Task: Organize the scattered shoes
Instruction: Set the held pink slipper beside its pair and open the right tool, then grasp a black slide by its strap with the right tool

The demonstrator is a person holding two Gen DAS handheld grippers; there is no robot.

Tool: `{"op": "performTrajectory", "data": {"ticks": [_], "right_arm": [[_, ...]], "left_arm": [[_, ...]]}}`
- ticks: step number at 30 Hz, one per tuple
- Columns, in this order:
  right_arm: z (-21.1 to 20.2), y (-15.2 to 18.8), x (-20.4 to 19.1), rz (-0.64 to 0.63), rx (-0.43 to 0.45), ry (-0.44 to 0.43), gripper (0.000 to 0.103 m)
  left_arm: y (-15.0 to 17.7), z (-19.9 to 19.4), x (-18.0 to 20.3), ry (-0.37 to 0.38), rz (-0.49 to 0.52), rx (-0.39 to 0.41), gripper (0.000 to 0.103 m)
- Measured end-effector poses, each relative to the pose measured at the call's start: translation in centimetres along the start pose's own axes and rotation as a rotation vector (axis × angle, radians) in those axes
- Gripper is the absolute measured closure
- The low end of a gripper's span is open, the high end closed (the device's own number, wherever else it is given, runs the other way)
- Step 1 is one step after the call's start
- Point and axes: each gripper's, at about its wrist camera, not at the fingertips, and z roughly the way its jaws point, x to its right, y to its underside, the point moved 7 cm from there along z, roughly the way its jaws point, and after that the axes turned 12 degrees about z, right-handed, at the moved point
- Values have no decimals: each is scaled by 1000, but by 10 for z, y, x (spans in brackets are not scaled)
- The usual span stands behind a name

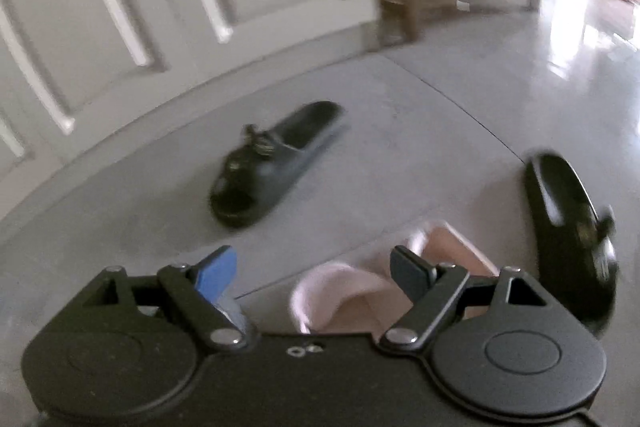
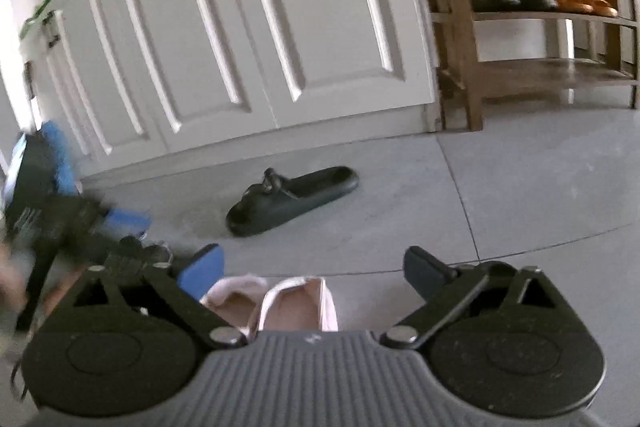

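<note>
Both grippers — left gripper (image 1: 312, 269) and right gripper (image 2: 314, 269) — are hanging with jaws wide apart, gripping nothing, over pink slippers (image 2: 292, 303) lying on the floor (image 2: 520, 187); farther off, a black slide (image 2: 292, 201) is lying before the white doors (image 2: 240, 27).

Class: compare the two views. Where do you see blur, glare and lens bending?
Left wrist view: blurred throughout, black slipper smeared, glare on the floor upper right. Right wrist view: sharper, only the other hand-held gripper at left smeared; cabinet doors bow from the fisheye lens.
</note>
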Motion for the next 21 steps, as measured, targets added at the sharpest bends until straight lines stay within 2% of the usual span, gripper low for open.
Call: {"op": "performTrajectory", "data": {"ticks": [1, 3, 6, 7, 8, 9, 12, 15, 19, 21], "right_arm": [[-2, 2, 3, -60, -15, 52, 3], [-10, 9, 11, -113, -36, 60, 3], [-15, 26, 24, -161, -45, 33, 3], [-10, 30, 29, -171, -50, 47, 3], [-5, 33, 37, -193, -69, 101, 3], [0, 37, 45, -216, -91, 160, 3], [-2, 34, 58, -220, -139, 241, 3], [-7, 36, 61, -257, -196, 272, 3], [-6, 41, 55, -352, -281, 284, 3], [-4, 43, 40, -429, -367, 151, 3]], "left_arm": [[-1, 0, -3, 13, -40, -29, 19], [-3, 0, -8, 36, -105, -73, 19], [-12, 10, -10, 31, -73, -49, 19], [-17, 20, -5, 16, -56, -48, 19], [-22, 31, 3, 24, -52, -45, 19], [-24, 38, 10, 54, -47, -36, 19], [-30, 54, 40, 148, -14, -23, 19], [-36, 60, 71, 218, 52, 9, 19], [-41, 71, 113, 365, 106, 25, 19], [-44, 75, 124, 411, 112, 27, 19]]}}
